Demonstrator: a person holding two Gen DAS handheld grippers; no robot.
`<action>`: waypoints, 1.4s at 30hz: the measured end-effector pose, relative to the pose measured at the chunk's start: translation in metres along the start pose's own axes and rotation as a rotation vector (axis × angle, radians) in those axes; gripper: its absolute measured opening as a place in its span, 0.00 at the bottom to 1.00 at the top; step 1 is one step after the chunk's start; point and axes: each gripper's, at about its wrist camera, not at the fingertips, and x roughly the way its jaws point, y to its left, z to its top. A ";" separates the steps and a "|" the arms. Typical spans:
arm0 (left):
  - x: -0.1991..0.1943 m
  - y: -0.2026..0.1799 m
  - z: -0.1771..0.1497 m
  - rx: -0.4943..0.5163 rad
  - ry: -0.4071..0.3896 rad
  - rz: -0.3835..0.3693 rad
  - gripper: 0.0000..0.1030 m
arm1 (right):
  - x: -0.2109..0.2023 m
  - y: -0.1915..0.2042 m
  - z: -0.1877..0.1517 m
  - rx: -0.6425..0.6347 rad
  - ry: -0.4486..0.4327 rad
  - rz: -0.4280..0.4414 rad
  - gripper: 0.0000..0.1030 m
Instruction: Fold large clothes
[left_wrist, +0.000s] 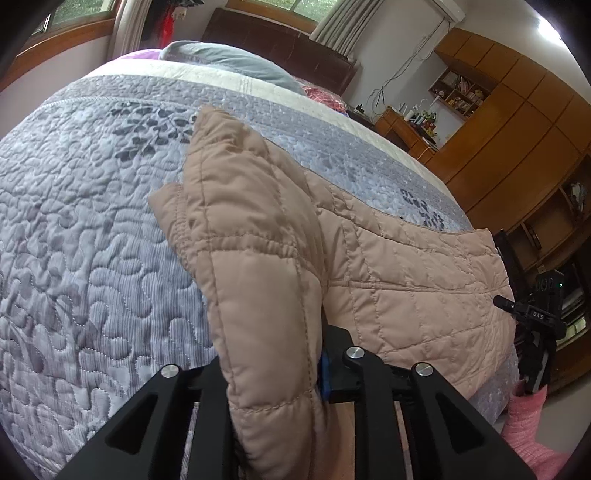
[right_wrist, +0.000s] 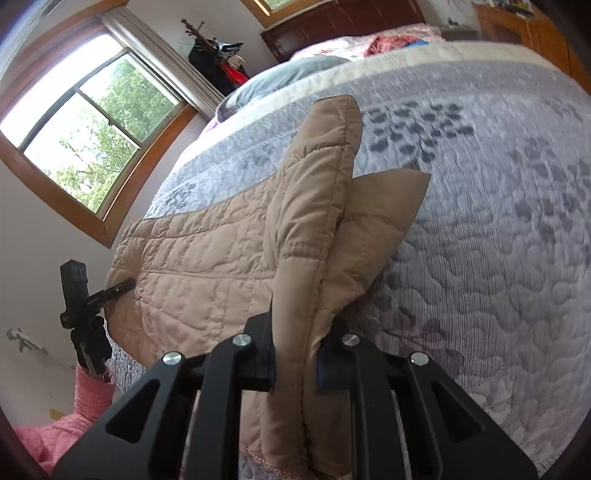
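Note:
A tan quilted jacket (left_wrist: 424, 273) lies on the grey patterned bedspread (left_wrist: 81, 229), near the bed's front edge. My left gripper (left_wrist: 273, 369) is shut on a raised fold of the jacket at its left end. My right gripper (right_wrist: 295, 365) is shut on a raised fold of the jacket (right_wrist: 207, 266) at its right end. The right gripper also shows in the left wrist view (left_wrist: 532, 314) at the jacket's far edge. The left gripper shows in the right wrist view (right_wrist: 88, 299). The bedspread also shows in the right wrist view (right_wrist: 498, 221).
Pillows (left_wrist: 229, 59) and a dark headboard (left_wrist: 280, 40) are at the far end of the bed. Wooden wardrobes and shelves (left_wrist: 517, 122) stand to the right. A window (right_wrist: 85, 140) and a coat stand (right_wrist: 218, 62) are on the left wall. A pink sleeve (right_wrist: 88, 398) holds the left gripper.

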 end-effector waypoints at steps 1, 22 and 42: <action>0.004 0.003 -0.002 -0.001 0.007 0.008 0.21 | 0.004 -0.004 -0.001 0.010 0.005 -0.002 0.14; 0.035 0.009 -0.029 0.057 -0.001 0.092 0.44 | 0.049 -0.030 -0.026 0.087 0.028 -0.069 0.24; -0.054 -0.032 -0.044 0.000 -0.154 0.409 0.67 | -0.028 0.039 -0.055 -0.095 -0.053 -0.381 0.33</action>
